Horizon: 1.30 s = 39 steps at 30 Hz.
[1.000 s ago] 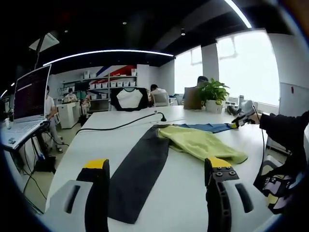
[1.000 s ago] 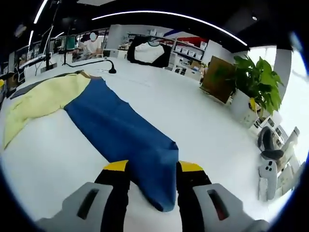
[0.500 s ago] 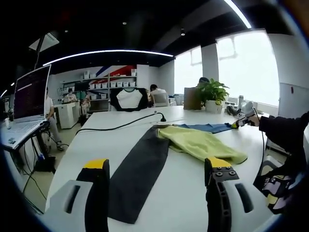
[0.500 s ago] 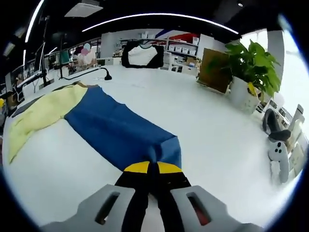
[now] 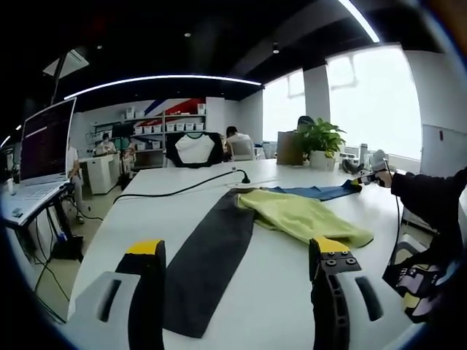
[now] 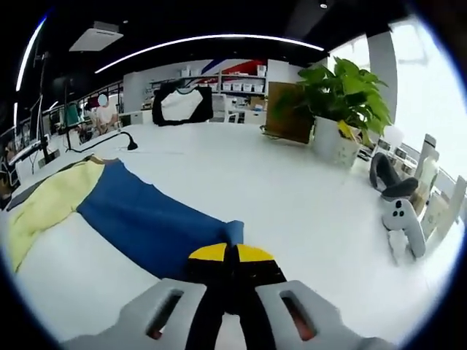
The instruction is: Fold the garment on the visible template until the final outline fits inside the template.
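Right hand-held gripper clamped tight on the cuff end of the blue sleeve, jaws pressed together with fabric pinched between the yellow tips. Garment spread long across the white surface: dark sleeve nearest the left camera, yellow body in the middle, blue sleeve far off toward the potted plant. Left hand-held gripper hovering with jaws wide apart, gripping nothing, dark sleeve's end lying between them on the surface. No template outline made out in either view.

Looks like the opening of the first fold: sleeve end secured, not yet carried over. Next move probably calls for lifting the blue cuff and sweeping it inward across the yellow body, laying it flat without dragging the whole garment. Worth watching the controller beside the right hand and the cable near the collar.
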Tool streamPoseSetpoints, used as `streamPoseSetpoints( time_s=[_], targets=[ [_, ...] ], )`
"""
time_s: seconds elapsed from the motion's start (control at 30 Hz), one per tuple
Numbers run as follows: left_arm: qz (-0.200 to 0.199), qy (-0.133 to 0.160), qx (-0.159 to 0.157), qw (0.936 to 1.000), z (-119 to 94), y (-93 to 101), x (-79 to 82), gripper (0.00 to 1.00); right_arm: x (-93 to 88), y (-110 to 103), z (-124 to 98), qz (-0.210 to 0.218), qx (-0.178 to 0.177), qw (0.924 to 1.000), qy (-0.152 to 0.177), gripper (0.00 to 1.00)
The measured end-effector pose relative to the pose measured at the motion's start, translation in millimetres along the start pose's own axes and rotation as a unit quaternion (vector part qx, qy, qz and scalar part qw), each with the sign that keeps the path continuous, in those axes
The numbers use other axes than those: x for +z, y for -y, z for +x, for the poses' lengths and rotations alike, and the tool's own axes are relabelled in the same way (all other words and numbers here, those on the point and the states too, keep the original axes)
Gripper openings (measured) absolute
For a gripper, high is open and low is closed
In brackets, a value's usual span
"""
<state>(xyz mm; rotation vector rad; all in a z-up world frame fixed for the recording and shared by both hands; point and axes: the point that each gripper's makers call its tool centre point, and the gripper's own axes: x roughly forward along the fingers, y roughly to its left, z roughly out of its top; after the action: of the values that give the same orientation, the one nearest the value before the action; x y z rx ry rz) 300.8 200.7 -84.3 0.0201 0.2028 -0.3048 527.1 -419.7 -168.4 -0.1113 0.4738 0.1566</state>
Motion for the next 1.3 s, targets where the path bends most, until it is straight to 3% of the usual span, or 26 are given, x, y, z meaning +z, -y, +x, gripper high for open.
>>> streamPoseSetpoints(
  time_s=[0.17, 0.5, 0.6, 0.73, 0.9, 1.3],
  targets=[
    [0.0, -0.002, 0.0, 1.0, 0.7, 0.2, -1.0, 0.85, -6.9, 14.6, 4.8, 0.029, -0.021, 0.9993, -0.013, 0.0],
    [-0.002, -0.003, 0.002, 1.0, 1.2, -1.1, -1.3, 0.85, -19.9, 34.3, 14.3, 0.044, -0.046, 0.9976, -0.028, 0.0],
    [-0.002, -0.005, 0.002, 1.0, 1.6, -2.0, -2.3, 0.85, -20.7, 33.2, 14.5, 0.037, -0.049, 0.9977, -0.03, 0.01],
    [-0.003, -0.005, 0.003, 1.0, 1.6, -4.4, -2.3, 0.85, -18.8, 41.7, 14.1, -0.003, -0.072, 0.9967, -0.038, 0.02],
    [-0.003, 0.001, 0.006, 1.0, -1.9, -5.6, 1.8, 0.85, -22.2, 55.9, 10.8, -0.012, -0.099, 0.994, -0.044, 0.03],
    [0.0, -0.009, -0.004, 0.9999, 5.9, 2.3, -2.8, 0.85, -5.8, 52.9, -4.7, -0.007, -0.089, 0.996, 0.011, 0.03]
  ],
)
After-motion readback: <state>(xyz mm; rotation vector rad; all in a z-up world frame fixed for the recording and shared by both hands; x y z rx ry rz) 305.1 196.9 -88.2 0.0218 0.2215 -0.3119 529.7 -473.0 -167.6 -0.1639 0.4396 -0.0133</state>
